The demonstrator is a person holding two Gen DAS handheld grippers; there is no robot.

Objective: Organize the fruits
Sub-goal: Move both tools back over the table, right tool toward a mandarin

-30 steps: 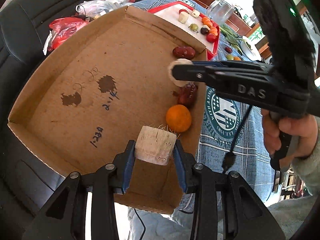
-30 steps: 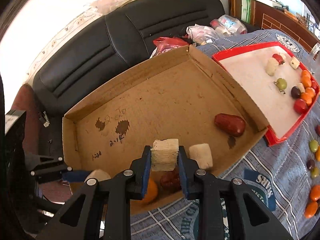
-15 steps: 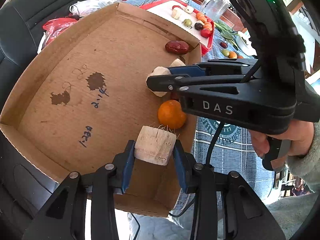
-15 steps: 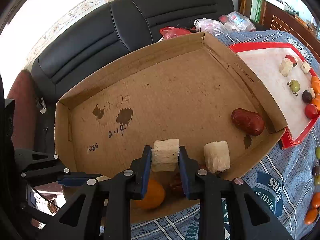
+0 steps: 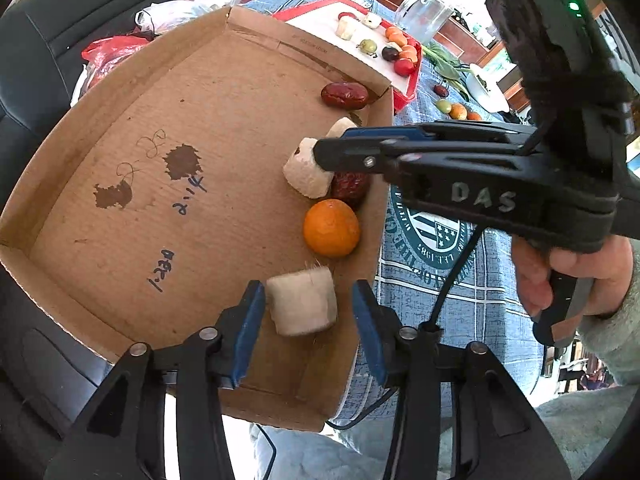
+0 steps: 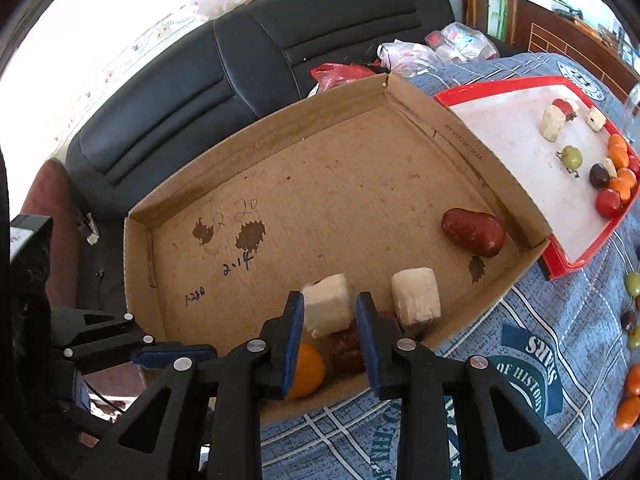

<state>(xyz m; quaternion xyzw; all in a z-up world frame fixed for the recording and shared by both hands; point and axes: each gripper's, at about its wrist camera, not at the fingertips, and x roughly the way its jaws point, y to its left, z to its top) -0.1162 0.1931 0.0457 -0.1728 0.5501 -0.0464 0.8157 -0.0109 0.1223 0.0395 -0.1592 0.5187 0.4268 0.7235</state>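
1. Our left gripper (image 5: 306, 308) stands with its jaws spread wide over the near corner of the cardboard tray (image 5: 120, 92); a pale fibrous chunk (image 5: 302, 302) sits between the blue pads, with a clear gap on the right side and next to none on the left, so we are not squeezing it.
2. Our right gripper (image 6: 330, 312) also has its jaws parted around a second pale chunk (image 6: 326, 310). It looks close to the left pad, but we cannot tell whether it touches, and it tilts a little.
3. In the left wrist view that same chunk (image 5: 306, 174) lies at the tips of the right gripper (image 5: 320, 152), leaning on a dark red date (image 5: 350, 186) beside the tray's right wall.
4. An orange (image 5: 331, 227) rests on the tray floor just near of that date, between the two chunks.
5. A third pale chunk (image 6: 416, 294) stands just right of our right gripper, close to the tray's near wall.
6. A larger red date (image 6: 473, 231) lies alone toward the far right corner of the tray.
7. Beyond the tray's right wall a red-rimmed white board (image 6: 520, 152) carries small tomatoes and more pale pieces.
8. More small fruits are scattered on the blue checked cloth (image 6: 560, 320) at the right.
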